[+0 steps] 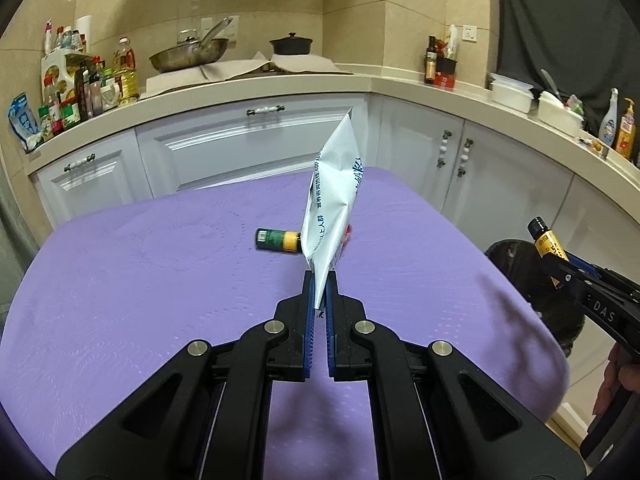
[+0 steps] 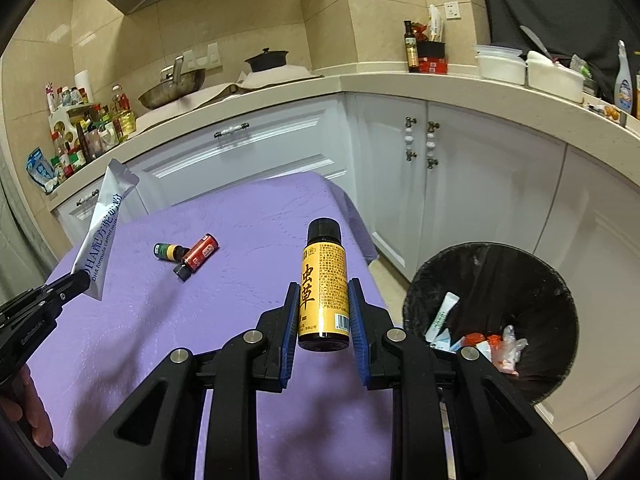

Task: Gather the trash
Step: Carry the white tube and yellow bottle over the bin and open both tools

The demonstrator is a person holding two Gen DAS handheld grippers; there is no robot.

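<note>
My left gripper (image 1: 319,280) is shut on a white foil sachet (image 1: 334,196) with blue print, held upright above the purple table; it also shows in the right wrist view (image 2: 102,232). My right gripper (image 2: 323,292) is shut on a small yellow-labelled bottle (image 2: 324,292) with a black cap, held above the table's right edge; the bottle also shows in the left wrist view (image 1: 550,244). A green-and-yellow bottle (image 2: 168,251) and a red bottle (image 2: 198,256) lie on the table. The black trash bin (image 2: 492,268) stands on the floor to the right, holding several wrappers.
The purple tablecloth (image 2: 240,240) covers the table. White cabinets (image 2: 460,184) and a beige counter with a wok (image 2: 172,86), pot and condiment bottles (image 2: 84,136) stand behind. Floor shows between the table and cabinets.
</note>
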